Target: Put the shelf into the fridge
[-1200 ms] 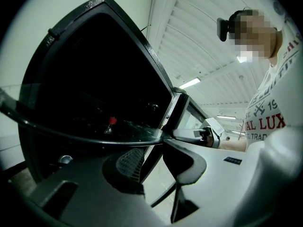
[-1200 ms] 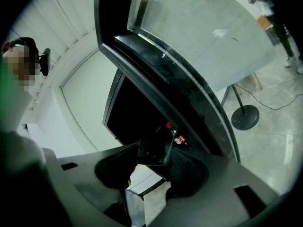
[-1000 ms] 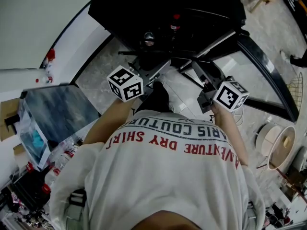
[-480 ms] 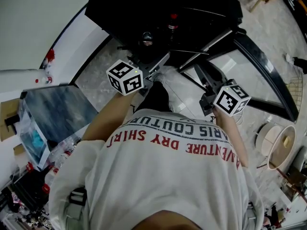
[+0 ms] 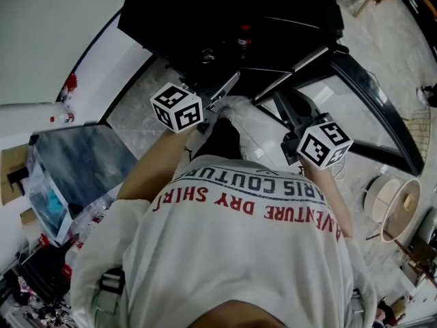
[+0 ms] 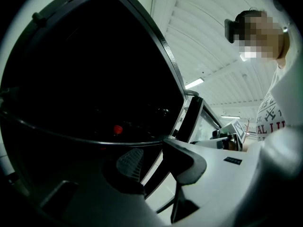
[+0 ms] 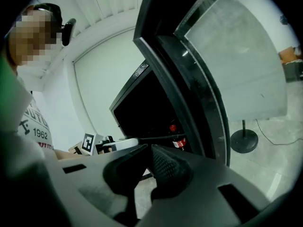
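Item: clear dark-rimmed glass shelf (image 6: 104, 141), carried between both tools at the mouth of the black open fridge (image 5: 225, 12), upper centre of the head view, not yet seated. Left hand-held gripper (image 6: 156, 155): grasping the shelf's left rim. Right hand-held gripper (image 7: 147, 150): jaws have just been closing, now clenched on what we take for the right rim. Handling, in our judgement: advance both sides evenly, find the side ledges, and stay clear of the red-capped bottle (image 7: 178, 141).

White T-shirt (image 5: 239, 251), short sleeves (image 5: 102, 251), red lettering (image 5: 273, 214) (dark line above).
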A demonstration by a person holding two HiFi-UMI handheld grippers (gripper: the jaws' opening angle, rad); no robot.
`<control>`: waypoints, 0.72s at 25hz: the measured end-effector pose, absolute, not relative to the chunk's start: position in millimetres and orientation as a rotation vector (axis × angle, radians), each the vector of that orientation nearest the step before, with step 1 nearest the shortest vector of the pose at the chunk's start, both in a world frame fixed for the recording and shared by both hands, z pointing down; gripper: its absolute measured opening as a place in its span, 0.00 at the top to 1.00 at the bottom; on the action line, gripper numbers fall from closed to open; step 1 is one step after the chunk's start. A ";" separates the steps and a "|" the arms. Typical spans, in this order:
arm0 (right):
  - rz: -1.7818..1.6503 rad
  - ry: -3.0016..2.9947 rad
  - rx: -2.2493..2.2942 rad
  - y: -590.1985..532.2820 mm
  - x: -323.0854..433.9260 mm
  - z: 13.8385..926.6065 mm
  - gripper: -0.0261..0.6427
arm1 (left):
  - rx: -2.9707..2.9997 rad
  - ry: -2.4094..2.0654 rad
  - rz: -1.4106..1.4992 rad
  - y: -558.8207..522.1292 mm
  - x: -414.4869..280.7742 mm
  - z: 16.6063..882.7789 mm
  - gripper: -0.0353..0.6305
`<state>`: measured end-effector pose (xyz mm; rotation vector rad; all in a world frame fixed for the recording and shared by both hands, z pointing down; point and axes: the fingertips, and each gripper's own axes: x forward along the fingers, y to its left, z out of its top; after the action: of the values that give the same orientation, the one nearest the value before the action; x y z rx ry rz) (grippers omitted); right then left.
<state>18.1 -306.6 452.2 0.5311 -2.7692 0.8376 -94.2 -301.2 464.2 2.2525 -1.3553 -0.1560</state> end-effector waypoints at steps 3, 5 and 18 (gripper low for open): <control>0.799 -2.781 0.534 -308.7 13.1 448.3 0.91 | 2.251 -1.353 -0.153 -306.9 -97.4 464.8 0.74; 0.771 -2.789 0.533 -310.9 10.3 445.4 0.92 | 2.252 -1.351 -0.149 -310.6 -99.5 465.3 0.74; 0.552 -2.781 0.512 -321.1 -1.7 441.4 0.92 | 2.238 -1.358 -0.144 -337.5 -108.9 475.5 0.74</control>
<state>-1.7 -321.1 441.4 0.5124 -2.7812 0.5518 -108.9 -337.5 475.5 2.2377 -1.3580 -0.1441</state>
